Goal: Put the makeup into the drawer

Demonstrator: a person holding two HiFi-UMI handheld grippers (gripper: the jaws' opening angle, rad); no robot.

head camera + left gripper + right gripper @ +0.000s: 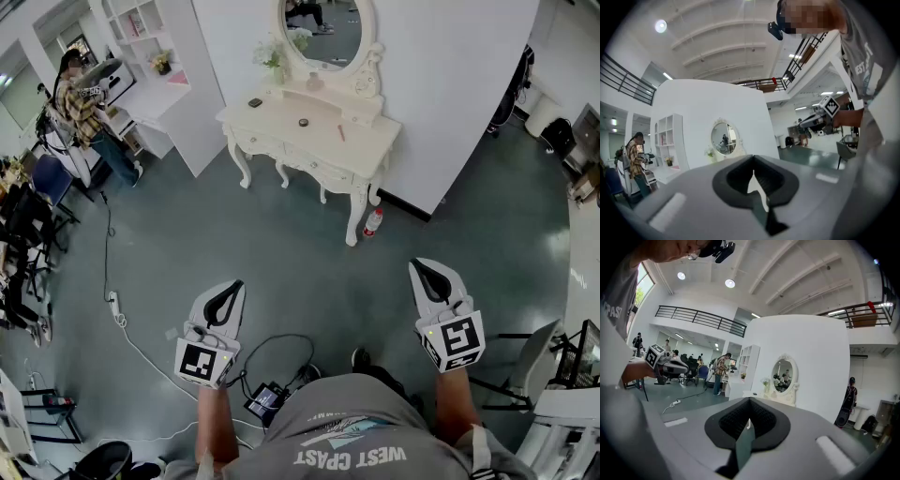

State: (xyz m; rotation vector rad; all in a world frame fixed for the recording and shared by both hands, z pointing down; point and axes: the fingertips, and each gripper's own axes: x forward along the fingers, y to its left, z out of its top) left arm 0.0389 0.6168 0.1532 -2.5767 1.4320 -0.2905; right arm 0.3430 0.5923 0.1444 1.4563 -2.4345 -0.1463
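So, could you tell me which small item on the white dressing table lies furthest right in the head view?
The slim reddish stick; the round dark pot and flat dark item lie further left.

Upper left of my view, a person in plaid (80, 103) stands beside white shelves (150, 37); bottle (373, 222) mid-frame, power strip (115, 306) at left.
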